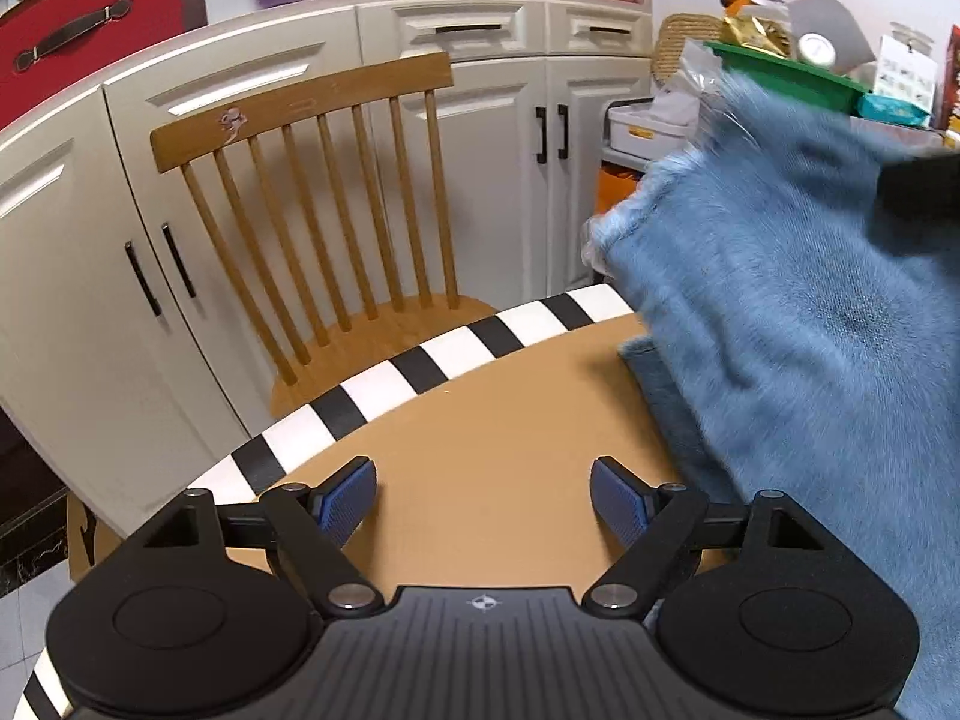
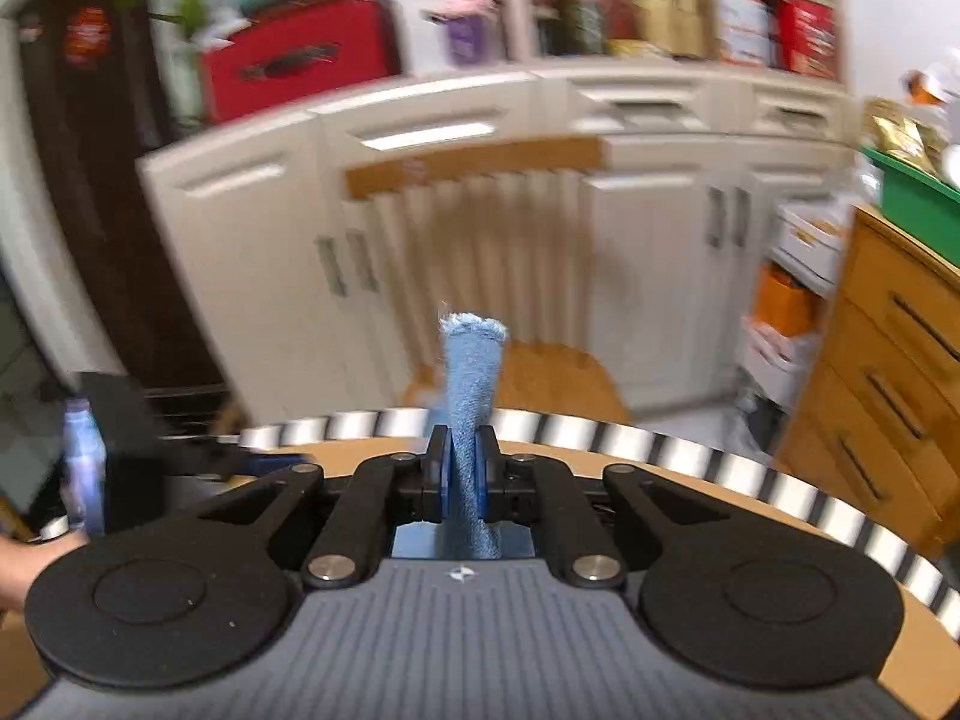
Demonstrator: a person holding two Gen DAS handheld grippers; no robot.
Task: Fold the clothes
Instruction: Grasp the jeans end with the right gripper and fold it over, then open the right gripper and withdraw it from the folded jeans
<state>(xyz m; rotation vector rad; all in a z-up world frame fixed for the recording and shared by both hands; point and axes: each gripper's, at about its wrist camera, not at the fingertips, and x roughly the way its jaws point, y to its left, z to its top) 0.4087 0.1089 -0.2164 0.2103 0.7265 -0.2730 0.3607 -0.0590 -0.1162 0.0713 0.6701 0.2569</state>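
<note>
Looking like the lifting part of a fold right now: right tongs clamping tight on a frayed edge of the blue denim garment, with the strip of cloth sticking up past the pads and more of it hanging below them. Left tongs standing wide apart, gripping nothing, just bare brown worktop showing between the pads. From the left view, seeing the blue denim garment raised off to the right of the left tongs, part of it draping down onto the worktop beside them, blurry so probably swinging. Both tongs tilting downward toward the worktop, facing the striped worktop edge and the wooden chair beyond. Guessing the next move calls for bringing the open left tongs over to the right to catch another edge or corner of the cloth, then carrying the held end across to lay it flat. Needing a steady pull so the pinched edge isn't slipping out.
</note>
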